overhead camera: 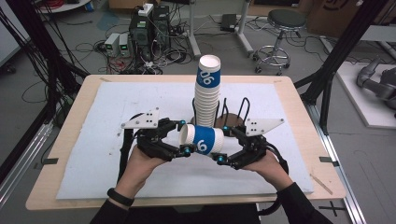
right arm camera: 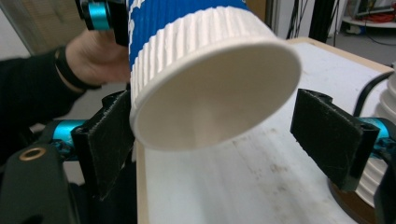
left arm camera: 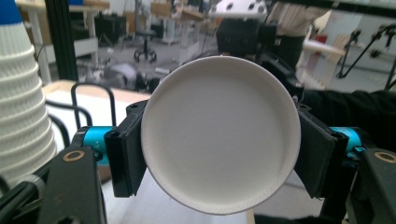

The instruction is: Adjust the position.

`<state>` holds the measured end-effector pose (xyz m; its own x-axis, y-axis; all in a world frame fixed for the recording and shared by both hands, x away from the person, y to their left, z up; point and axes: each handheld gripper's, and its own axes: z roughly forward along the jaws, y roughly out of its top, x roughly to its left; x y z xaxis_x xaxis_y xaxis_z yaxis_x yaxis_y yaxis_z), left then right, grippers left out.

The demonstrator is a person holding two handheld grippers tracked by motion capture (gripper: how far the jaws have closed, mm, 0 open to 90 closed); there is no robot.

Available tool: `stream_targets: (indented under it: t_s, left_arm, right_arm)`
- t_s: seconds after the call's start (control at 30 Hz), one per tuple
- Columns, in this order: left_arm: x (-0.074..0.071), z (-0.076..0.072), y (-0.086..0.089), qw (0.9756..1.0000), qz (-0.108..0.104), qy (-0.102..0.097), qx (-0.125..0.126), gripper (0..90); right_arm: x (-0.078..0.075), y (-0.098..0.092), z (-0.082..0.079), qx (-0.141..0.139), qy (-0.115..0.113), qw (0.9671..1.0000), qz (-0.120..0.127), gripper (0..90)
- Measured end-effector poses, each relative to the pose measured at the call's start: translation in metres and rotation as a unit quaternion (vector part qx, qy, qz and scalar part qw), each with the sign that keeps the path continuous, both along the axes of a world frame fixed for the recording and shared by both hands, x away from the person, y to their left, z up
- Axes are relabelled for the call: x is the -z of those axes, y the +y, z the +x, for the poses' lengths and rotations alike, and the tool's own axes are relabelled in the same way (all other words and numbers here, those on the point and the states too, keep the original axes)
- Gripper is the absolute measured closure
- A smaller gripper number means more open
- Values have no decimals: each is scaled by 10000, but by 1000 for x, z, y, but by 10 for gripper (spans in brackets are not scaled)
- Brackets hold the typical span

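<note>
A blue-and-white ribbed paper cup (overhead camera: 203, 140) lies on its side in the air between my two grippers, just in front of a tall stack of like cups (overhead camera: 208, 93). My left gripper (overhead camera: 183, 137) is shut on the cup's base end; in the left gripper view its pads (left arm camera: 123, 154) press both sides of the round white bottom (left arm camera: 219, 135). My right gripper (right arm camera: 217, 140) stands open around the cup's mouth (right arm camera: 210, 84). Its left pad is at the rim and its right pad (right arm camera: 327, 135) is clear of it.
The stack stands on a dark round holder with black wire loops (overhead camera: 243, 109) mid-table. A white mat (overhead camera: 116, 107) covers the wooden table. Beyond the far edge are a stool (overhead camera: 282, 21), computer boxes and cables on the floor.
</note>
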<state>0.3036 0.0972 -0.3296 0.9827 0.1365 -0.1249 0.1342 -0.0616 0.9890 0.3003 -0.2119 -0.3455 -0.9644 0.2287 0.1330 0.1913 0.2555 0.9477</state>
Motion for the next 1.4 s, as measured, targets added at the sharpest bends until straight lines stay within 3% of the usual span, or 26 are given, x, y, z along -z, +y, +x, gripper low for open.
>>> stream_targets:
  t_s: [0.1, 0.23, 0.33, 0.4, 0.57, 0.7, 0.87, 0.93, 1.1, 1.2, 1.4]
  left_arm:
    - [2, 0, -1, 9998, -171, -31, 46, 289]
    - [2, 0, -1, 9998, -188, -42, 92, 289]
    - [3, 1, 0, 9998, -120, -45, 116, 290]
    - [3, 2, 0, 9999, -38, 8, 152, 292]
    - [4, 4, -1, 9990, 365, 149, 220, 288]
    - [2, 3, -3, 9971, 724, 109, 209, 279]
    - [0, 2, -6, 9926, 1192, -14, 234, 281]
    - [2, 3, -5, 9937, 1080, 8, 305, 286]
    - [5, 5, 0, 9967, 709, -43, 381, 287]
    - [5, 5, 4, 9982, 526, -86, 256, 287]
    - [6, 6, 8, 9998, 81, -11, 194, 287]
  right_arm:
    - [1, 4, -1, -25, 39, 9999, 152, 149]
    - [1, 6, -2, -36, 22, 9998, 214, 149]
    - [0, 5, -2, -60, 6, 9997, 221, 161]
    - [0, 3, -1, -72, -128, 9997, 184, 177]
    - [-3, 3, -3, -63, -236, 9997, -85, 186]
    - [-4, 3, -3, -65, -264, 9994, -205, 189]
    - [-5, 3, -3, -100, -343, 9986, -380, 189]
    - [-6, 4, -4, -94, -397, 9982, -441, 182]
    - [-10, 1, -4, -104, -318, 9991, -251, 164]
    - [-12, -2, -4, -34, -350, 9993, -126, 165]
    - [-11, -1, -4, -39, -35, 9999, 89, 164]
